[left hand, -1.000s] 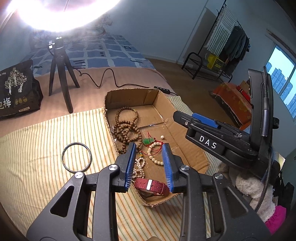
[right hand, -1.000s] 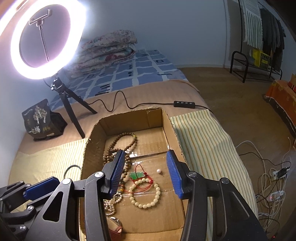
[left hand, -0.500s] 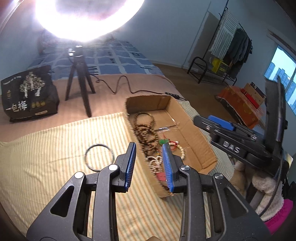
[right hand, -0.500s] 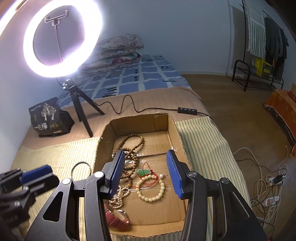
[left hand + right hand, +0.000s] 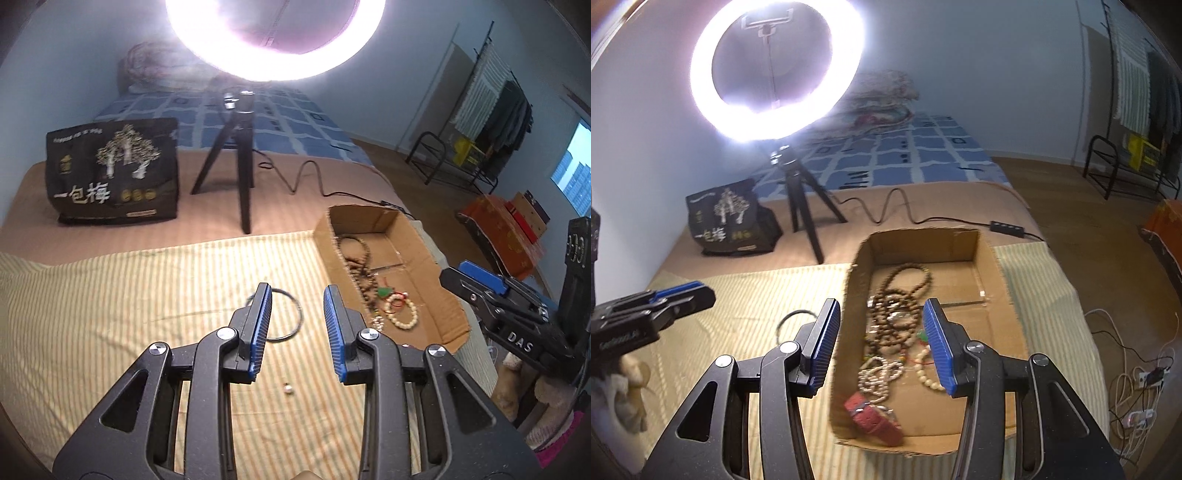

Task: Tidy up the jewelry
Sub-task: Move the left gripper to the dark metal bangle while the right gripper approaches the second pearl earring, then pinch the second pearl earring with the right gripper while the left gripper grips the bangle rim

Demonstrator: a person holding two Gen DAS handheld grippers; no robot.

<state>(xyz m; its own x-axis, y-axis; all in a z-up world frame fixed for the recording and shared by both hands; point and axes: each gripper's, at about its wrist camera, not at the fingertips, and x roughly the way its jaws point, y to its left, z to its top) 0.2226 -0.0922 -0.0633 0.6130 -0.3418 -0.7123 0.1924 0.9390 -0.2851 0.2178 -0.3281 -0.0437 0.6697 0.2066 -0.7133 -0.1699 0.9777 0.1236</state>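
Note:
A shallow cardboard box (image 5: 999,266) lies on a striped cloth and holds brown bead strands (image 5: 905,295), a cream bead bracelet (image 5: 404,317), a green pendant on red cord (image 5: 385,292) and a red-strapped watch (image 5: 873,417). A thin dark bangle (image 5: 291,312) lies on the cloth left of the box, just beyond my left gripper (image 5: 297,295), which is open and empty. A tiny bead (image 5: 288,388) lies on the cloth below it. My right gripper (image 5: 882,312) is open and empty above the box's left half. The right gripper also shows in the left wrist view (image 5: 480,278).
A lit ring light on a black tripod (image 5: 240,166) and a black printed bag (image 5: 114,173) stand behind the cloth. A cable with a remote (image 5: 1006,227) runs behind the box. The bed edge drops off at the right, with wires (image 5: 1137,387) on the floor.
My left gripper has swung left, from over the box to over the cloth by the bangle. My right gripper has shifted back and left over the box. Both stay open.

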